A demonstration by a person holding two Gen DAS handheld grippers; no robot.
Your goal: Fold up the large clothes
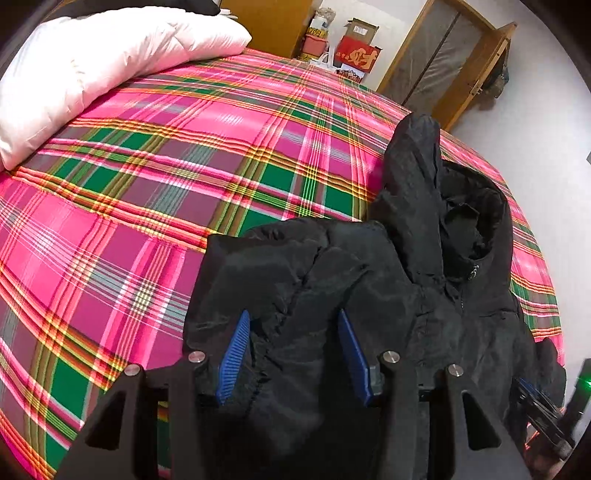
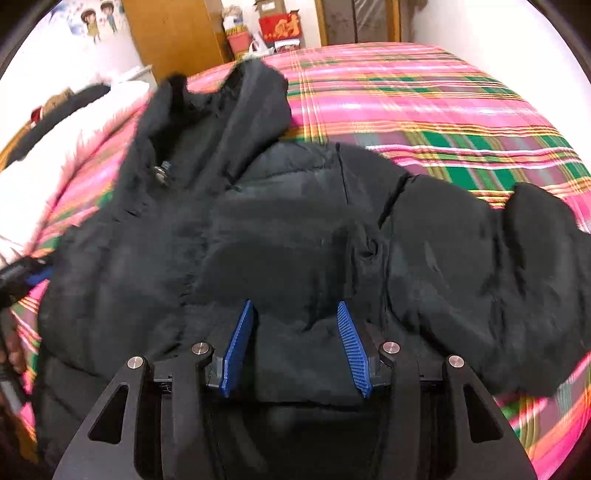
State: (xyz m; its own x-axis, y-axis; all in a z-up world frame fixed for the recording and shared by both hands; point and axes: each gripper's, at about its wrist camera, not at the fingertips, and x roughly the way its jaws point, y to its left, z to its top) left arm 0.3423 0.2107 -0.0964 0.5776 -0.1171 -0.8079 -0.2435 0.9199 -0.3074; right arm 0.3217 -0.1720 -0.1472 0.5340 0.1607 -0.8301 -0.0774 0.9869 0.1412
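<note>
A black hooded puffer jacket [image 1: 424, 295] lies on the pink plaid bed [image 1: 184, 166]. In the left wrist view its sleeve is folded over the body and the hood [image 1: 465, 221] points to the far right. My left gripper [image 1: 293, 347] is open, its blue pads either side of a bunch of sleeve fabric. In the right wrist view the jacket [image 2: 277, 240] fills the middle, a sleeve [image 2: 517, 277] stretching right. My right gripper [image 2: 295, 339] is open with jacket fabric between its pads. The right gripper also shows at the left view's lower right edge [image 1: 535, 406].
A white pillow or duvet [image 1: 92, 66] lies at the bed's far left. A wooden cabinet [image 1: 266, 22], boxes and bags [image 1: 354, 48] and a wooden frame [image 1: 443, 66] stand beyond the bed. The bed edge drops to the floor at right [image 1: 535, 129].
</note>
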